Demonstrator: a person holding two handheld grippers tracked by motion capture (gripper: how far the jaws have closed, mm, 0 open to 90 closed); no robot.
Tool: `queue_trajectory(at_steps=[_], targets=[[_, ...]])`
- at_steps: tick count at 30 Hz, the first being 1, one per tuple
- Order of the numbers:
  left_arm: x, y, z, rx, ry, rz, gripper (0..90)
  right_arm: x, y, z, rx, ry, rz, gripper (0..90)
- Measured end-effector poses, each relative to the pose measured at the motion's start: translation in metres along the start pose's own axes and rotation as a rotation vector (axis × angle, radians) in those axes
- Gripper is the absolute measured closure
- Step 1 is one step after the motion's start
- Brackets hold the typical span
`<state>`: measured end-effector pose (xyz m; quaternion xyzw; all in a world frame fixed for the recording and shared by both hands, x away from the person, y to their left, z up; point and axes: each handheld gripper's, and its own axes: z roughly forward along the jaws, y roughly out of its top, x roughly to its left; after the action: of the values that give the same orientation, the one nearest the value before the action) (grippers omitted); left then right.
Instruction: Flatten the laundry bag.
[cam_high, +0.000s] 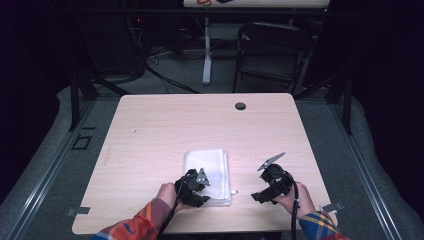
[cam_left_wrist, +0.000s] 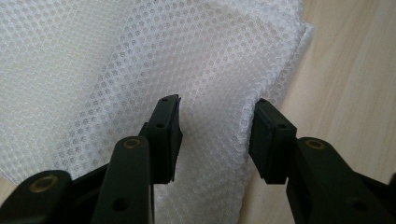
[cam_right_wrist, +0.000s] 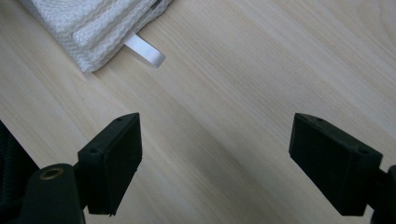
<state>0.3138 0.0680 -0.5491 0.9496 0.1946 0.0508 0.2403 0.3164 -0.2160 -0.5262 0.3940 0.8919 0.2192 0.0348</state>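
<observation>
A folded white mesh cloth (cam_high: 207, 162) lies on the near middle of the light wooden table (cam_high: 150, 135). My left gripper (cam_high: 201, 192) rests on the cloth's near edge. In the left gripper view its jaws (cam_left_wrist: 217, 135) pinch a puckered fold of the cloth (cam_left_wrist: 140, 56), and both pads touch the mesh. My right gripper (cam_high: 261, 185) hovers to the right of the cloth. In the right gripper view it (cam_right_wrist: 217, 158) stands open over bare wood with nothing between the jaws, and the cloth's corner (cam_right_wrist: 88, 23) with a white tag (cam_right_wrist: 145, 50) lies ahead at the upper left.
A dark round grommet (cam_high: 240, 106) sits near the table's far edge. Beyond the table stand a black folding chair (cam_high: 272, 50) and a white desk leg (cam_high: 206, 50). The table's near edge runs just below both hands.
</observation>
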Motion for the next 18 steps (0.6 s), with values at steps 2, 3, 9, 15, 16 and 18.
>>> queue_trajectory(at_steps=[2,3,9,15,16,18], targets=[[0.0000,0.0000,0.0000,0.003,0.000,0.001,61.8,0.0002,0.0004,-0.0005,0.012,-0.018,-0.010,17.2],[0.0000,0.0000,0.0001,0.004,0.000,0.002,63.8,0.0005,0.0005,-0.0004,0.011,-0.016,-0.011,17.4],[0.0012,-0.0007,-0.0001,0.005,0.005,0.000,68.8,0.0022,0.0014,0.0003,0.015,-0.011,-0.017,17.7],[0.0031,-0.0017,-0.0014,-0.006,0.002,-0.005,78.1,0.0053,0.0025,0.0017,0.004,-0.012,-0.028,19.3],[0.0029,-0.0017,-0.0014,-0.006,0.004,-0.003,78.5,0.0061,0.0029,0.0016,0.006,-0.012,-0.029,20.1],[0.0022,-0.0013,-0.0015,-0.005,0.010,0.007,79.7,0.0077,0.0036,0.0019,0.006,-0.018,-0.038,22.1]])
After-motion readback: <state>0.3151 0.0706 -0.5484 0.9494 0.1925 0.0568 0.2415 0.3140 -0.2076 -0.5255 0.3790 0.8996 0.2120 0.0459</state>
